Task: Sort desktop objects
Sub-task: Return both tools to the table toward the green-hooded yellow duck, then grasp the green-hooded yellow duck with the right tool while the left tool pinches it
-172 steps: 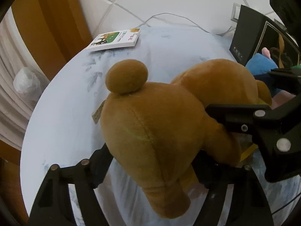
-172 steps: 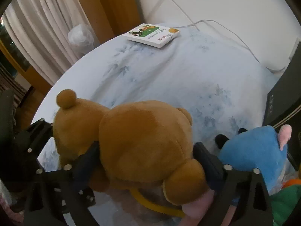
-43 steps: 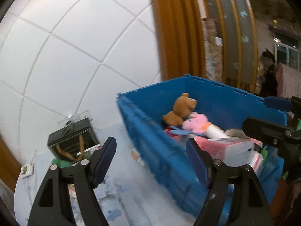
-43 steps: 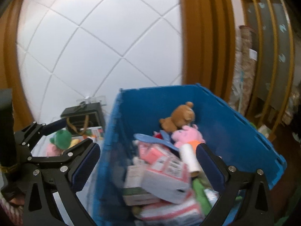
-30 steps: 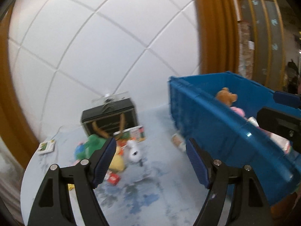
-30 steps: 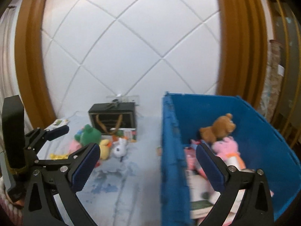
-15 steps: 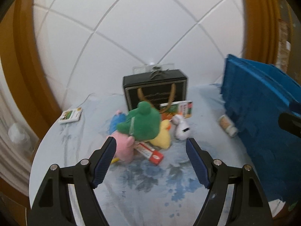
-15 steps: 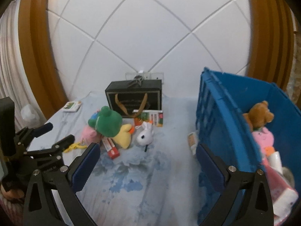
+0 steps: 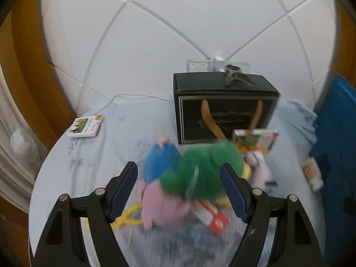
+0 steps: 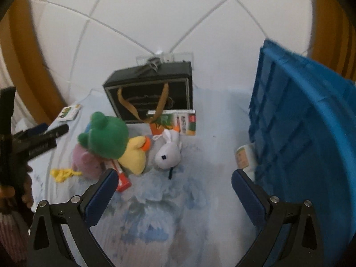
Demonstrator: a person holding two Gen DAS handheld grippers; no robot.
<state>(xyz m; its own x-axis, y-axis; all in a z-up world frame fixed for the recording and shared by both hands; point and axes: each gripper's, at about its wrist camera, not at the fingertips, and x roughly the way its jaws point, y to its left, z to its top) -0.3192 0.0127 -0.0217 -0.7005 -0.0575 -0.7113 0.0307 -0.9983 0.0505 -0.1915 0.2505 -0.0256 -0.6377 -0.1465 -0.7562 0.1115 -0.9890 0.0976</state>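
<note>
Green plush frog (image 9: 207,166), between left hand-held gripper (image 9: 179,191) fingers

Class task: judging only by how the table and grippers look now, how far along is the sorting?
Nothing is in hand: left hand-held gripper and right hand-held gripper are both open. The green plush, yellow duck, white bunny and carton still lie on the table beside the blue crate.

Green plush frog (image 10: 106,136), blue crate (image 10: 300,115)
</note>
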